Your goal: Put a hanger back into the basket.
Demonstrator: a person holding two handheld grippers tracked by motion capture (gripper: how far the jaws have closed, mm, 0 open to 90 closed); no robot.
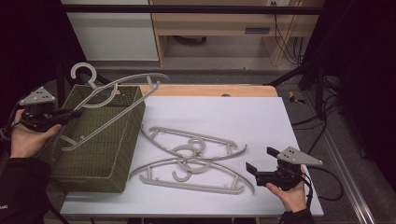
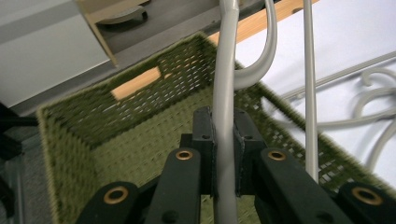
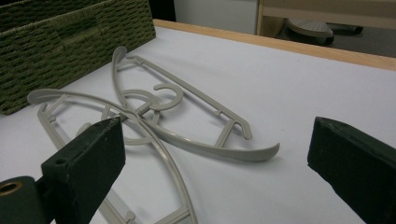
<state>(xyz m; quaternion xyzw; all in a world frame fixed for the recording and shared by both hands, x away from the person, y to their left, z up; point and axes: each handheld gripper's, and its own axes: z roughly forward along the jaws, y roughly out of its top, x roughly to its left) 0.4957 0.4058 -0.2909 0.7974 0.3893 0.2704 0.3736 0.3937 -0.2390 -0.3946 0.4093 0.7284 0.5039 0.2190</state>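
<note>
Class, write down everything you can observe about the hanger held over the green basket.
The held hanger is pale grey, plastic by its look, with a curved hook at the top, a bowed shoulder bar and a thin straight lower bar. It hangs tilted above the green woven basket, hook end toward the far side, lower end by the basket's left wall. The left gripper is shut on one of its bars; the left gripper view shows both jaws pressed against the bar. Whether it touches the basket cannot be told.
</note>
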